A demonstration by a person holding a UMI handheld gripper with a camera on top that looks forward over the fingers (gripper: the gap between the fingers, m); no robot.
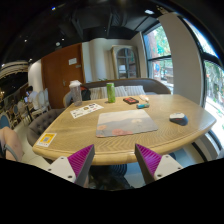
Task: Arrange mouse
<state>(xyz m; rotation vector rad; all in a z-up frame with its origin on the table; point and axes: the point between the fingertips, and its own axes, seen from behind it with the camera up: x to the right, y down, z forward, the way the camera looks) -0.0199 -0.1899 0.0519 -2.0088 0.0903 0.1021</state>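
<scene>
Café-like room, dark ceiling, tall windows [160, 50] along one side. Nearest: the tongs [115, 160], held up off the desk and well back from it, spread wide with nothing between them; purple pads [82, 160] on the inner faces.

Just beyond the tips, the wooden desk [90, 142], rounded edge facing the tongs. On its middle lies a pale grey mat [126, 122], flat. Mouse [178, 118]: dark, on bare wood off the mat's window-side edge, near the desk rim, apart from the mat. Well ahead of the tongs and off to one side of them.

Opposite side, near the rim, a yellow card [46, 138]. Farther along, a white sheet [86, 110] with print. At the far edge, a green bottle [110, 92], upright, and small boxes [131, 100] beside it; contents too small to tell.

Behind the desk, a grey sofa [120, 87]. Wooden panel wall [55, 72] farther back.
</scene>
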